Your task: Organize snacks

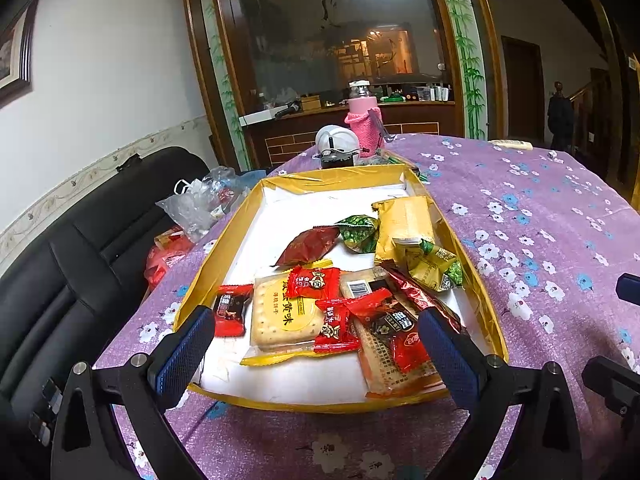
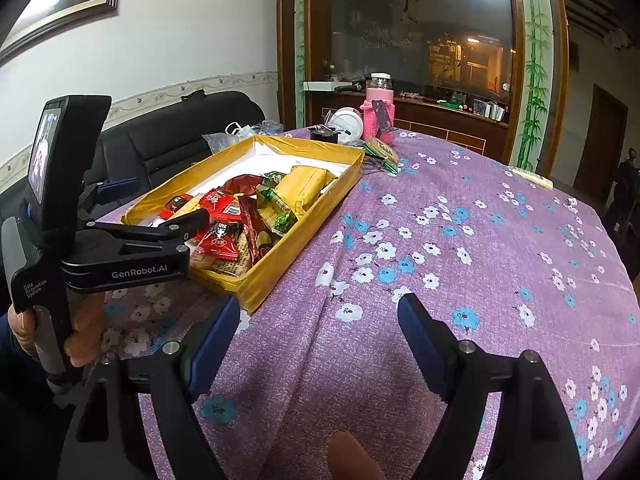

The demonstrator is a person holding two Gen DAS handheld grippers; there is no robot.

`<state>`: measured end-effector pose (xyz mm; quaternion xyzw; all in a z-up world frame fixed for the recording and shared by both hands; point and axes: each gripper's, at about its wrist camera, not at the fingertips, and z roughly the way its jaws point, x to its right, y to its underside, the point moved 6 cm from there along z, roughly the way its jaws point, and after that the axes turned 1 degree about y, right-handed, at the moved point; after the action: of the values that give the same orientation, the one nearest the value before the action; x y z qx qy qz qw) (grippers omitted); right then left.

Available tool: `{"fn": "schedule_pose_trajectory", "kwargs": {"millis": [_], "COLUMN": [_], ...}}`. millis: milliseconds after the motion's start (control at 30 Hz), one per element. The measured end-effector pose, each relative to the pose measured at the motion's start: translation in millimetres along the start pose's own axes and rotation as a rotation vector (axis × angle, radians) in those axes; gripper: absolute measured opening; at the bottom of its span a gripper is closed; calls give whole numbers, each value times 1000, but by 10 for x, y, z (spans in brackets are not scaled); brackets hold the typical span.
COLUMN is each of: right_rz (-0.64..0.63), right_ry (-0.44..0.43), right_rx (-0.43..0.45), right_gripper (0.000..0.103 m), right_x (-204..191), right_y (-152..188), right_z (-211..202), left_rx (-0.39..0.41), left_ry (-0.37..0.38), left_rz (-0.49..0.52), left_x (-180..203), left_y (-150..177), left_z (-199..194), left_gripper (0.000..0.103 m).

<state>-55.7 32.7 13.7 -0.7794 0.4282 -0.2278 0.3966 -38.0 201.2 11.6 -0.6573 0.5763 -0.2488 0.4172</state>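
Observation:
A yellow tray point(image 1: 224, 248) with a white floor lies on the purple flowered tablecloth point(image 1: 540, 216). Several snacks fill it: a cracker pack point(image 1: 284, 316), red candy packs point(image 1: 314, 282), a dark red pouch point(image 1: 308, 246), a green pea bag point(image 1: 360, 232) and a yellow pack point(image 1: 404, 224). My left gripper point(image 1: 316, 340) is open over the tray's near end, its fingers either side of the pile and pressing nothing. The right wrist view shows the tray point(image 2: 312, 216) from the side, with the left gripper point(image 2: 160, 204) above it. My right gripper point(image 2: 320, 320) is open over bare cloth, holding nothing.
A pink bottle point(image 1: 364, 116) and a white round object point(image 1: 336, 140) stand beyond the tray. Plastic bags point(image 1: 200, 204) and red packets lie at the table's left edge, beside a black sofa point(image 1: 80, 264). A hand point(image 2: 80, 336) holds the left gripper's handle.

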Motion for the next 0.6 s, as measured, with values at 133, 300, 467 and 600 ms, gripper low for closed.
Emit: {"fn": "schedule_pose_trajectory", "kwargs": {"millis": [133,300,467,600], "right_rz": [1,3,7,7], "right_ry": [0,2,5,5], "right_rx": [0,-2,-6,-6], "right_gripper": [81,81,81,81], "right_x": [4,5,13,13], "right_y": [0,1,13,10], "right_z": [-2,-4,2,2], "left_rx": [1,-1,-6,-5], "left_ry": [-4,-2,1,-1], "left_rz": [0,2,4,4], "left_x": [1,7,7,9], "left_y": [1,6,15,15], "left_z": [1,7,21,23], "left_gripper": [102,102,102,102]}}
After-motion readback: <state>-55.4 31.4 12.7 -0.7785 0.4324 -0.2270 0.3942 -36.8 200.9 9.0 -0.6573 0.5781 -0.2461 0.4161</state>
